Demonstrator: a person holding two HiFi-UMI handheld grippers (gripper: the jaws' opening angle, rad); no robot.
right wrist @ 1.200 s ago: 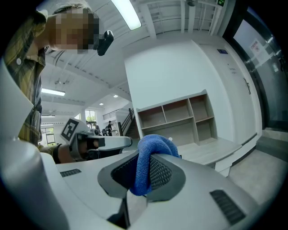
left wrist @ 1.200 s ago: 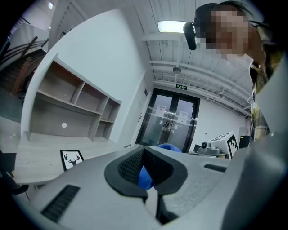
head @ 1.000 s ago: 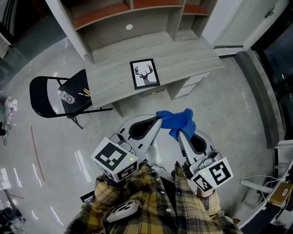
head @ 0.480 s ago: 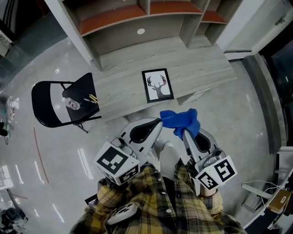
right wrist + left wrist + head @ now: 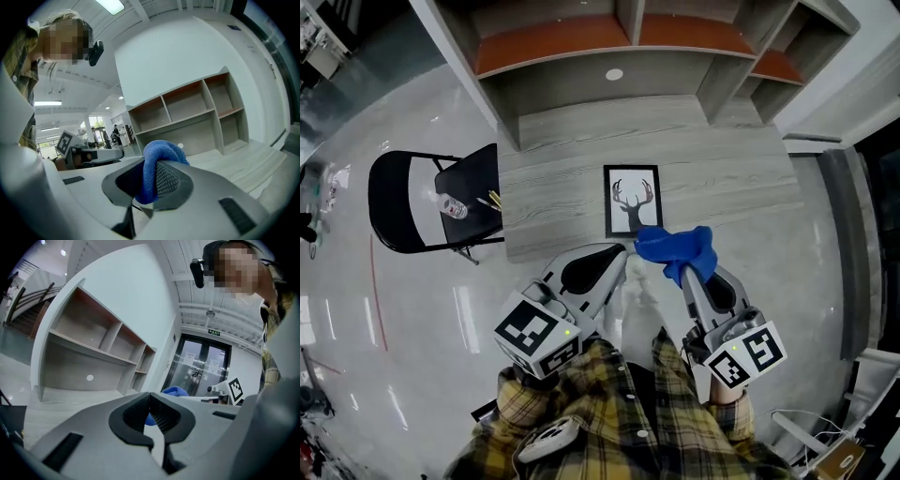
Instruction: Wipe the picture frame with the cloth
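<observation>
A black picture frame [image 5: 632, 198] with a deer print lies flat on the grey wooden desk [image 5: 562, 187]. My right gripper [image 5: 684, 272] is shut on a bunched blue cloth [image 5: 675, 248], which hangs over the frame's near edge in the head view. In the right gripper view the blue cloth [image 5: 154, 168] is pinched between the ribbed pads. My left gripper [image 5: 623, 255] is shut with nothing in it, just left of the cloth and short of the desk's near edge. In the left gripper view its jaws [image 5: 151, 418] meet, and the cloth [image 5: 173, 391] shows beyond them.
A black folding chair [image 5: 422, 202] stands left of the desk with a bottle [image 5: 450, 206] and small items on its seat. Open shelving [image 5: 609, 37] rises behind the desk. A white wall panel [image 5: 853, 84] is at the right. The floor is glossy grey.
Both grippers and the cloth have moved forward toward the desk; the cloth now overlaps the frame's near edge. The frame sits lower and more central in the head view.
</observation>
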